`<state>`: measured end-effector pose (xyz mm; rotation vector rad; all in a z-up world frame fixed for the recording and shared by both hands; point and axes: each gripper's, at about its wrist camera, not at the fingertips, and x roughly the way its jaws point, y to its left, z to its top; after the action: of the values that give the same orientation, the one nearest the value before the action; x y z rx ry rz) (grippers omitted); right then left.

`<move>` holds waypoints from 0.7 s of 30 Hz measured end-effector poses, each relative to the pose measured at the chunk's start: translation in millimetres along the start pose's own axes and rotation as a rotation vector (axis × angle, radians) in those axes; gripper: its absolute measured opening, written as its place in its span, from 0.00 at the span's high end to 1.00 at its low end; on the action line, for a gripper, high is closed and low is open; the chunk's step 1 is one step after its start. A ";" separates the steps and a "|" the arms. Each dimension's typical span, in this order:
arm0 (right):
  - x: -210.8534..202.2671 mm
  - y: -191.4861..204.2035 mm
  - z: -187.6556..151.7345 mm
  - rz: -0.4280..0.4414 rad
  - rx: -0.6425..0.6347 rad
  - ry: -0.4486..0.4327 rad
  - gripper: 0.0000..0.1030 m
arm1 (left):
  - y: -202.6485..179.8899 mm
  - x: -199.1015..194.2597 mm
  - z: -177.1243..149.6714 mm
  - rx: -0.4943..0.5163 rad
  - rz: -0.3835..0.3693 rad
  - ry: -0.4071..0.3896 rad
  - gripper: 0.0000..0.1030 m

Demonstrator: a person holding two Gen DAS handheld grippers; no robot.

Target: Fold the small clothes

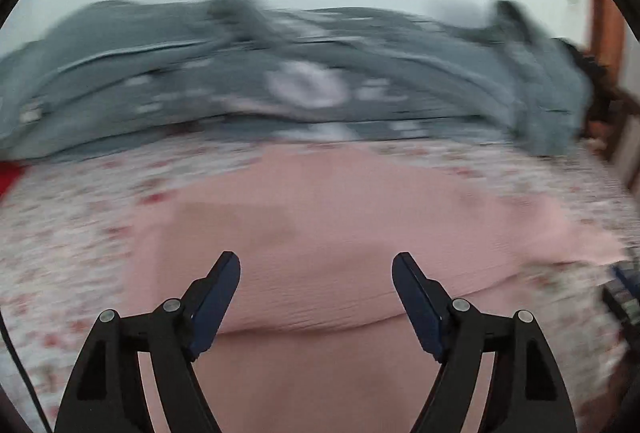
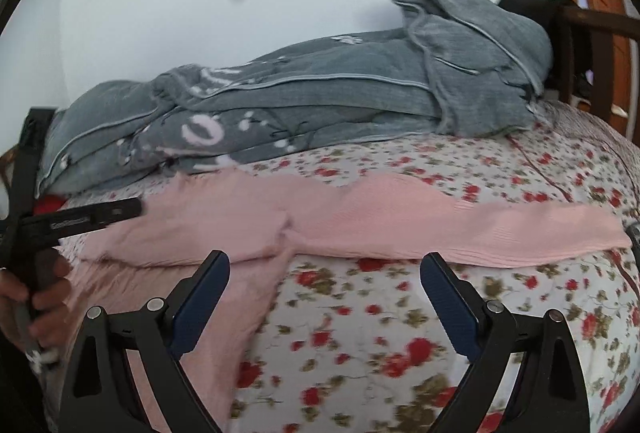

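Observation:
A pink ribbed garment (image 1: pixel 320 217) lies spread on the flowered bed sheet (image 1: pixel 72 217); the left wrist view is blurred. My left gripper (image 1: pixel 316 261) hovers over it, jaws wide apart with only the cloth below them. In the right wrist view the same pink garment (image 2: pixel 360 217) stretches across the bed with a long sleeve running to the right. My right gripper (image 2: pixel 324 265) stands open just in front of its near edge, nothing between the fingers. At the left edge a hand (image 2: pixel 36 297) holds the other gripper's handle over the garment's left part.
A grey blanket (image 2: pixel 300 93) with white patterns is heaped along the back of the bed against a pale wall. A dark wooden chair (image 2: pixel 580 45) stands at the far right. Something red (image 2: pixel 50 203) peeks out under the blanket's left end. Flowered sheet (image 2: pixel 400 333) lies below my right gripper.

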<state>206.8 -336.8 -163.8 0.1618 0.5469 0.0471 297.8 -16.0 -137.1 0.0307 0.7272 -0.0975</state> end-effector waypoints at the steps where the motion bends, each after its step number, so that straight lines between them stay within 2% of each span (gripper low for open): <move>1: 1.6 5.9 -0.4 0.009 -0.015 0.003 0.11 | 17.9 -1.2 -7.1 -0.012 0.055 0.002 0.25; 2: 4.3 13.2 -0.8 0.016 -0.039 0.005 0.13 | 37.9 -1.5 -15.4 -0.029 0.097 0.003 0.25; 5: 14.6 24.0 3.2 0.017 -0.044 0.032 0.27 | 81.4 5.5 -25.5 -0.077 0.146 0.027 0.25; 6: 17.6 25.2 5.5 0.022 -0.031 0.043 0.36 | 90.5 8.5 -26.9 -0.096 0.151 0.042 0.25; 7: 24.8 28.0 11.4 0.035 -0.003 0.068 0.40 | 103.4 12.3 -25.8 -0.130 0.147 0.064 0.25; 10: 44.9 40.4 26.2 0.070 0.003 0.122 0.41 | 126.7 14.7 -25.0 -0.193 0.091 0.058 0.25; 13: 73.5 58.4 36.1 0.026 -0.067 0.172 0.41 | 134.0 18.0 -25.9 -0.207 0.081 0.051 0.25; 17: 108.0 64.7 26.7 -0.001 -0.091 0.236 0.43 | 141.5 19.5 -26.9 -0.226 0.030 0.039 0.25; 19: 126.0 64.3 16.0 0.011 -0.092 0.308 0.60 | 144.1 21.3 -26.2 -0.233 0.028 0.031 0.25; 21: 128.3 65.6 13.9 0.010 -0.101 0.311 0.65 | 143.8 25.6 -23.9 -0.241 0.041 0.031 0.25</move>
<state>323.4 -262.8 -207.2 0.0579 0.8519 0.1107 315.3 126.5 -172.8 -0.1832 0.7646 0.0298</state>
